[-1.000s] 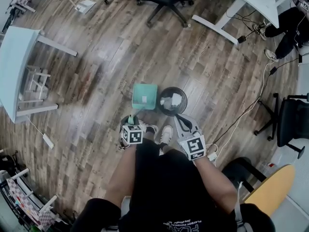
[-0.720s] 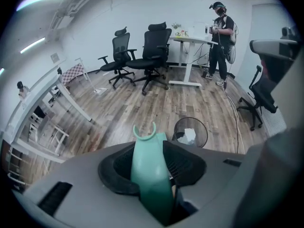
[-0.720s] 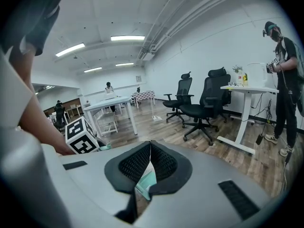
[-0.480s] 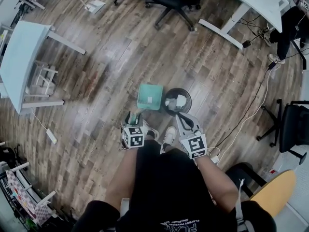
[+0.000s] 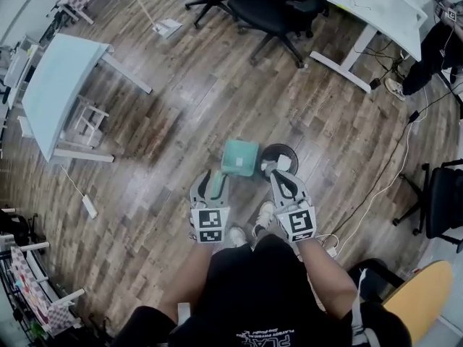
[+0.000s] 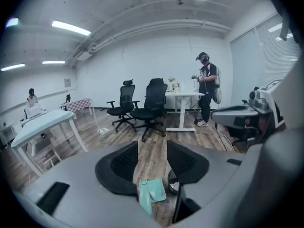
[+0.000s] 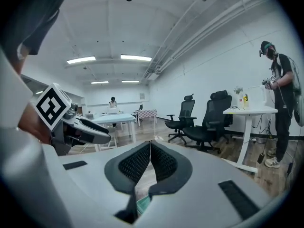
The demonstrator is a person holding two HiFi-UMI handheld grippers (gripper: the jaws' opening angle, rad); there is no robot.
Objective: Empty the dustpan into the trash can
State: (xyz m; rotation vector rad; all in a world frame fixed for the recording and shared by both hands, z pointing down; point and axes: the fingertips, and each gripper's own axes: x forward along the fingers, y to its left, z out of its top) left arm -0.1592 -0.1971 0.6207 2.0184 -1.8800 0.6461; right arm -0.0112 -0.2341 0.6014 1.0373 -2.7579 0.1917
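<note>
Head view looks steeply down on a teal dustpan (image 5: 239, 157) sitting on the wooden floor (image 5: 181, 107), just beside the left of a round black trash can (image 5: 292, 152) with white paper (image 5: 281, 163) inside. Both tongs hover above them, touching neither. The left tongs (image 5: 212, 179) stand wide with nothing between the jaws; the left gripper view shows only floor in the gap. The right tongs (image 5: 283, 181) are closed tip to tip, empty.

Wood-plank floor (image 5: 181, 100), glossy, inspected from above. Bears teal dustpan (image 5: 239, 157) lying flat, just beside round black trash can (image 5: 281, 146). Also bears white power strip (image 5: 90, 206) with cable at left, black office chairs (image 5: 275, 13) and pale blue table (image 5: 58, 85) beyond.
</note>
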